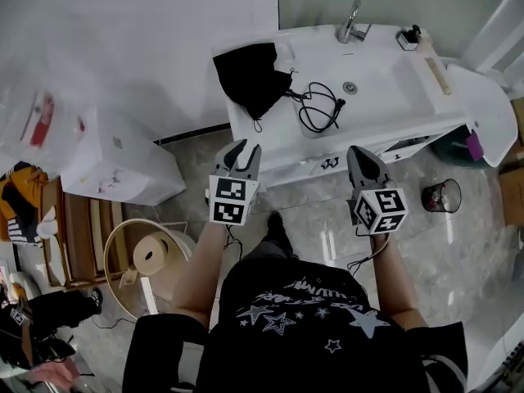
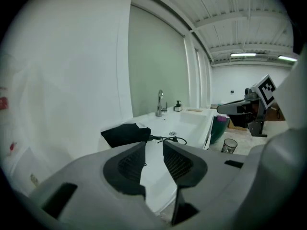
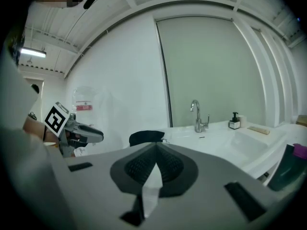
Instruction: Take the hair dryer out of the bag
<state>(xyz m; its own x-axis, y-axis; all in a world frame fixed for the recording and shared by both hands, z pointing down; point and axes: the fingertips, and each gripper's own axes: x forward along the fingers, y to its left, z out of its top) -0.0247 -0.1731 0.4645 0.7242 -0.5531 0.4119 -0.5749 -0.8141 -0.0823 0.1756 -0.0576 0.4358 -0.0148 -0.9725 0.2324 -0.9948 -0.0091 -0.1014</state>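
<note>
White basin counter (image 1: 393,88), soft black fabric bag (image 1: 250,76) unreached: our left gripper (image 1: 241,149) slightly parted, right gripper (image 1: 361,154) closed, both empty; next we should grip the bag.

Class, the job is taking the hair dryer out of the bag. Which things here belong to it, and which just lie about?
Belong to the job: black bag, black cord trailing from it, left gripper, right gripper.
Lying about: faucet, soap bottle, paper roll, cup on the floor.

Faucet (image 1: 350,23), perhaps paper roll (image 1: 150,255)
</note>
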